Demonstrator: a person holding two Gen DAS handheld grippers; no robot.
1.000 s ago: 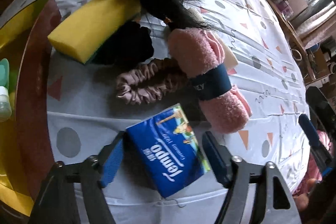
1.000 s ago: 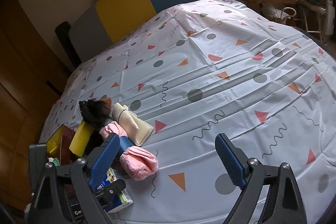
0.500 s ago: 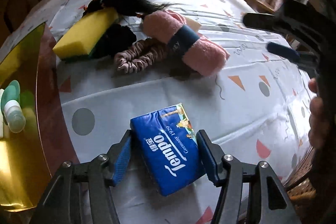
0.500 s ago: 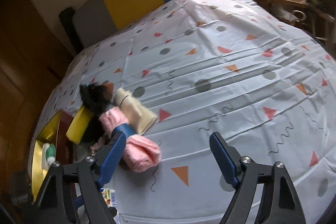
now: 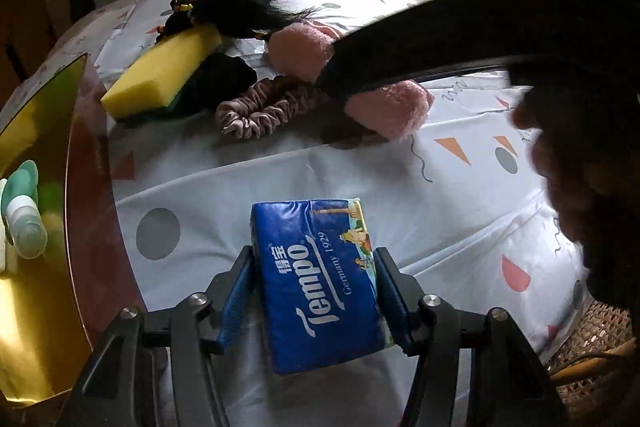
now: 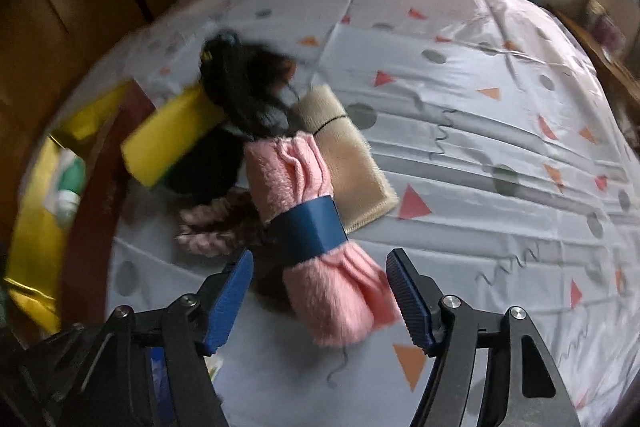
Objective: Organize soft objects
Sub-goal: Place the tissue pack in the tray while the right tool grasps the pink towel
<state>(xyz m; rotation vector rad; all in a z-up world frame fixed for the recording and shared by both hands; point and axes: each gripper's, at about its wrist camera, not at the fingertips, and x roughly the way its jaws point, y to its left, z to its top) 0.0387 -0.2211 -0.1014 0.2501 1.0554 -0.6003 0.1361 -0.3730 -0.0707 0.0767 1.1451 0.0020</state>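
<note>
A blue Tempo tissue pack lies on the patterned tablecloth. My left gripper is closing on it, and both blue pads touch its long sides. A pink towel roll with a blue band lies further back, its near end between the fingers of my right gripper. Those jaws are closing, with a gap still showing on the left side. In the left wrist view the right gripper's dark finger crosses over the pink roll.
Behind the roll lie a yellow sponge, a black hair piece, a mauve scrunchie, a dark cloth and a beige folded cloth. A yellow tray with small bottles sits left. A hand is at right.
The left jaws narrowed onto the tissue pack and the wrist rolled. The right gripper swung left and down over the pink roll, and its jaws narrowed.
</note>
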